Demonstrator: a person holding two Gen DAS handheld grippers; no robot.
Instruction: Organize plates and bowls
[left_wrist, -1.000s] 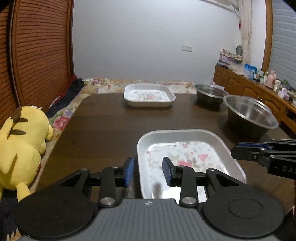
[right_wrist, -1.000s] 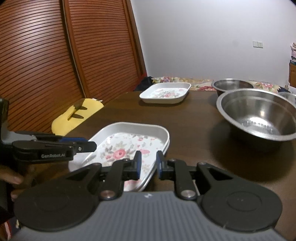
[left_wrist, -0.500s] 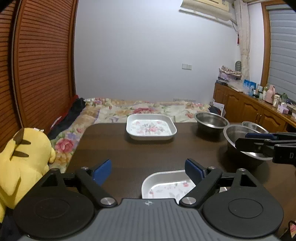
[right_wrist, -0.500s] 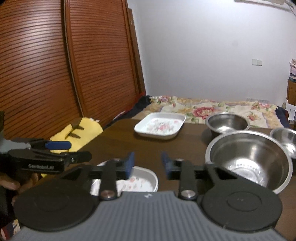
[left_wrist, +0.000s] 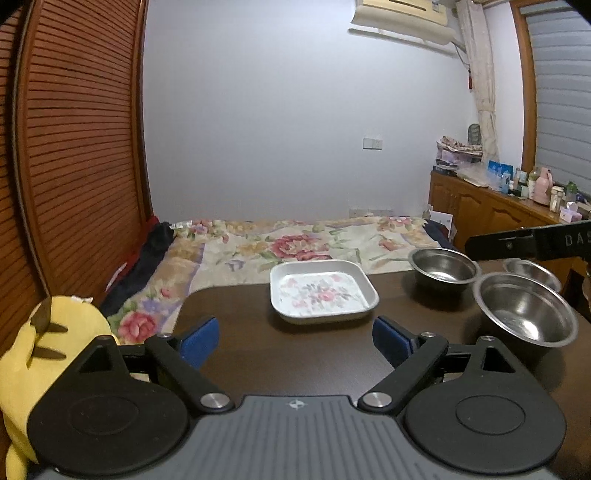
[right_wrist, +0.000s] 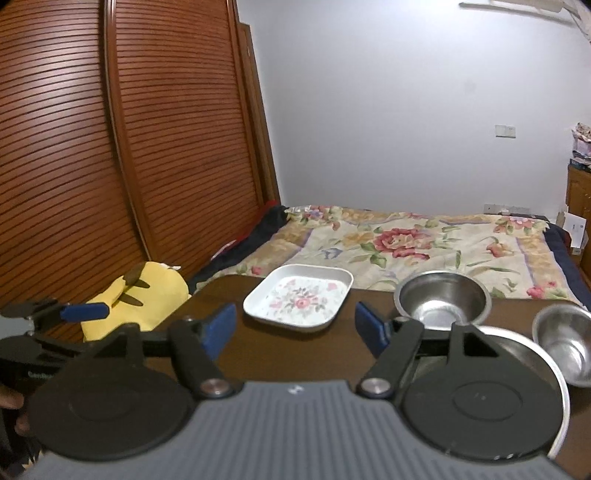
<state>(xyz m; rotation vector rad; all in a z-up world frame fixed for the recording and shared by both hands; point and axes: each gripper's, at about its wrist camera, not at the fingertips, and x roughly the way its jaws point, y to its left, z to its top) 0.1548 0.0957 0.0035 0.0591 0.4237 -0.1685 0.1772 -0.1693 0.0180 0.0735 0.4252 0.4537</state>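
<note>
A white floral rectangular plate (left_wrist: 323, 291) sits at the far side of the dark wooden table (left_wrist: 295, 350); it also shows in the right wrist view (right_wrist: 299, 301). Three steel bowls stand at the right: a large one (left_wrist: 524, 314), a medium one (left_wrist: 443, 266) and a small one (left_wrist: 532, 271). In the right wrist view the medium bowl (right_wrist: 441, 301) and small bowl (right_wrist: 565, 339) show, and the large bowl (right_wrist: 546, 373) lies partly under the gripper. My left gripper (left_wrist: 295, 341) is open and empty above the table. My right gripper (right_wrist: 295, 326) is open and empty. The near floral plate is out of view.
A yellow plush toy (left_wrist: 44, 354) lies off the table's left edge. A bed with a floral quilt (left_wrist: 295, 243) lies beyond the table. A slatted wooden wardrobe (right_wrist: 129, 147) stands at the left, a cluttered wooden cabinet (left_wrist: 498, 206) at the right.
Both grippers have opened wide and risen and pulled back from the near floral plate, which has dropped out of view. The far plate and bowls have not moved.
</note>
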